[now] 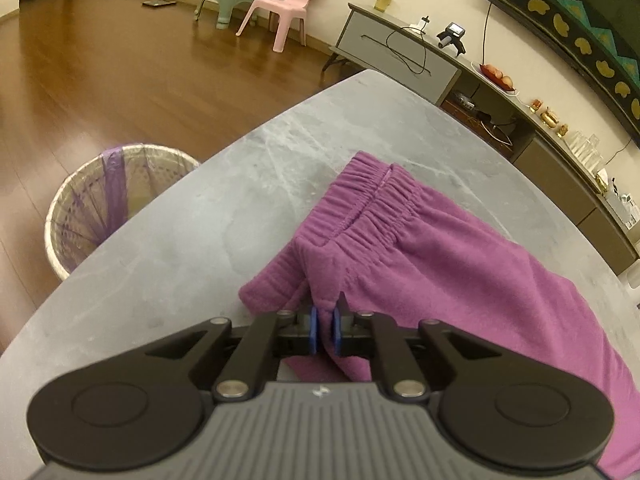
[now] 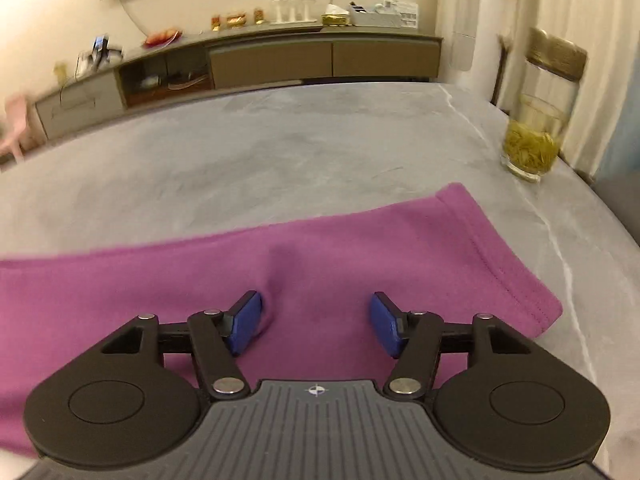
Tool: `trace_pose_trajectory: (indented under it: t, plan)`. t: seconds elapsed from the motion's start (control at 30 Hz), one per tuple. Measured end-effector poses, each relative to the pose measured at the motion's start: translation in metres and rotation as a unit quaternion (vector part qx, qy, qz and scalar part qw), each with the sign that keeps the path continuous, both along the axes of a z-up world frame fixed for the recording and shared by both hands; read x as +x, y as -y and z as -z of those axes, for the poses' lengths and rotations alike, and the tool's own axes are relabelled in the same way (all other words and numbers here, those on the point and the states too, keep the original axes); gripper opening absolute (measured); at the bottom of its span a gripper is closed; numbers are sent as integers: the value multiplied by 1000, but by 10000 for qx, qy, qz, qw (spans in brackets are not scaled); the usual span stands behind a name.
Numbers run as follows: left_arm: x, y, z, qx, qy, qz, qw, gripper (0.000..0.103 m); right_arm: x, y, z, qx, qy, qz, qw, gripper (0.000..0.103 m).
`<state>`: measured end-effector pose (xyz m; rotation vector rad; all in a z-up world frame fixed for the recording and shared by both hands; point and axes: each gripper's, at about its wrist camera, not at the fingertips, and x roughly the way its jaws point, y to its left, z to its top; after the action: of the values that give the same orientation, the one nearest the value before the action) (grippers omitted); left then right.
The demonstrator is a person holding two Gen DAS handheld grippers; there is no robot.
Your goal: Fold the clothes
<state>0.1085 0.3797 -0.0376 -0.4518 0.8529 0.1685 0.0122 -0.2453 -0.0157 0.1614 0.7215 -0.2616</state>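
Pants of purple fleece lie flat on the grey marbled tabletop, the gathered elastic waistband toward the far edge in the left view, the stitched leg hem toward a glass. The glass stands on the tabletop near its right edge and holds yellow-green leaves in liquid. On the floor beside the tabletop stands a round woven bin lined with a purple bag; its contents I cannot tell. The left gripper has its jaws closed on a pinched fold of the pants. The right gripper has jaws wide apart, and its left blue pad presses a small crease into the cloth.
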Motion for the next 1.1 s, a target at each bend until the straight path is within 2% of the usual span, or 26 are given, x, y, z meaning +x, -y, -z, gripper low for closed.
trace_pose_trajectory:
  t: [0.03, 0.1, 0.17, 0.2, 0.27, 0.37, 0.47, 0.53, 0.63, 0.73, 0.83, 0.9, 0.93, 1.03, 1.07, 1.1]
  plan:
    - [-3, 1, -6, -45, 35, -113, 9999, 14, 0, 14, 1, 8, -1, 112, 9999, 56]
    - [-19, 5, -27, 122, 381, -252, 9989, 18, 1, 41, 3, 23, -3, 336, 9994, 54]
    - [-37, 17, -52, 733, 735, -332, 9940, 18, 7, 46, 5, 2, -25, 310, 9995, 54]
    - [-42, 23, -61, 875, 916, -269, 9916, 18, 9, 46, 6, -11, -37, 276, 9996, 54]
    - [-38, 37, -69, 862, 1119, 77, 9899, 18, 15, 47, 8, -38, -62, 208, 9998, 54]
    - [-2, 70, -54, 1024, 736, 877, 9881, 18, 24, 49, 12, -78, -99, 105, 9999, 55]
    - [39, 96, -26, 1560, 241, 1340, 9783, 14, 33, 51, 16, -118, -136, 3, 9998, 54]
    - [62, 94, -8, 1669, -160, 1206, 9784, 12, 39, 52, 18, -145, -160, -65, 9997, 54]
    - [78, 85, -9, 1655, -228, 889, 9819, 11, 48, 54, 22, -185, -197, -167, 9995, 54]
    - [77, 80, -16, 1484, -257, 573, 9869, 10, 47, 61, 22, -131, -102, -153, 9997, 54]
    - [63, 91, -33, 1469, 61, 748, 9863, 13, 27, 63, 1, 14, 253, -134, 9996, 54]
    - [63, 102, -33, 1590, 79, 931, 9828, 16, 7, 59, -11, 198, 431, -488, 9977, 54]
    - [67, 104, -29, 1646, -39, 956, 9817, 16, -3, 56, -14, 313, 427, -748, 9958, 55]
    - [79, 105, -11, 1891, -318, 899, 9773, 15, -10, 43, 6, 223, -187, -1332, 9907, 53]
    - [82, 102, -11, 1955, -318, 853, 9765, 15, -11, 40, 16, 17, -414, -1408, 9892, 53]
    - [84, 100, -11, 2018, -317, 806, 9756, 14, -12, 41, 20, -151, -452, -1415, 9888, 54]
